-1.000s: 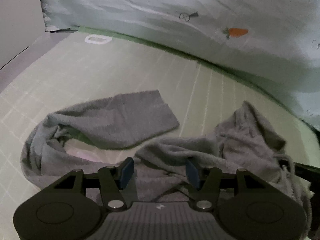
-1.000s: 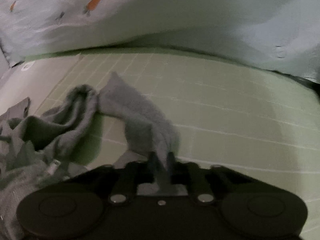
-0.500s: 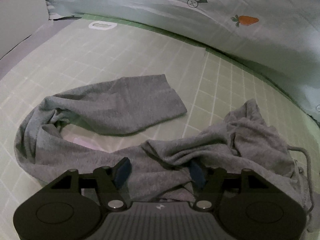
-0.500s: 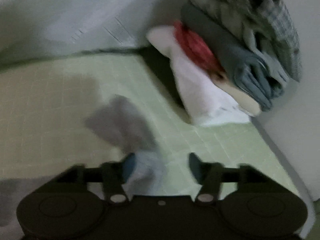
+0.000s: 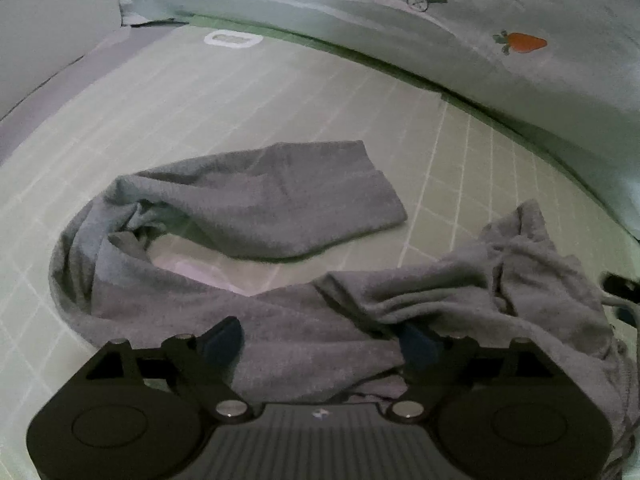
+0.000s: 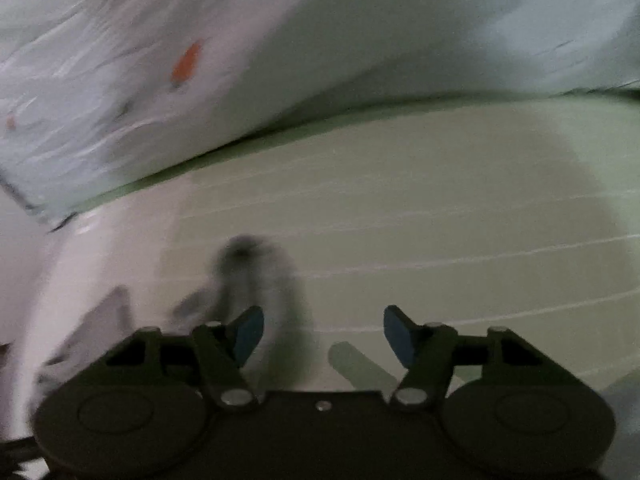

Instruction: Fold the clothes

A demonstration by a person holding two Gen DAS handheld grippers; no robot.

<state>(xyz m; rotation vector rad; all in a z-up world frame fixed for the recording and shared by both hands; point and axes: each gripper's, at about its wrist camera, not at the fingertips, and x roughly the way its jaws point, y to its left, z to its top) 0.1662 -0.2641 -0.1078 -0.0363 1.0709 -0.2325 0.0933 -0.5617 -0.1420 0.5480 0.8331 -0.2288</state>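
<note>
The left tool (image 5: 320, 340) is sitting low over the grey hoodie (image 5: 280, 272), and its jaws have just been opening; they are standing wide now, with grey cloth lying between them but not pinched. The right tool (image 6: 324, 332) has let go of the sleeve it was holding a moment ago and is also standing open, with nothing squeezed in it. A blurry bit of grey cloth (image 6: 248, 272) is lying just past its left finger. So both tools are free, and the hoodie is lying loose and crumpled near the front edge of the bed (image 5: 460, 184), not folded yet. Farther out, the green checked sheet is giving plenty of bare room. At the far edge, the carrot-print quilt (image 5: 520, 42) is rising like a wall.
</note>
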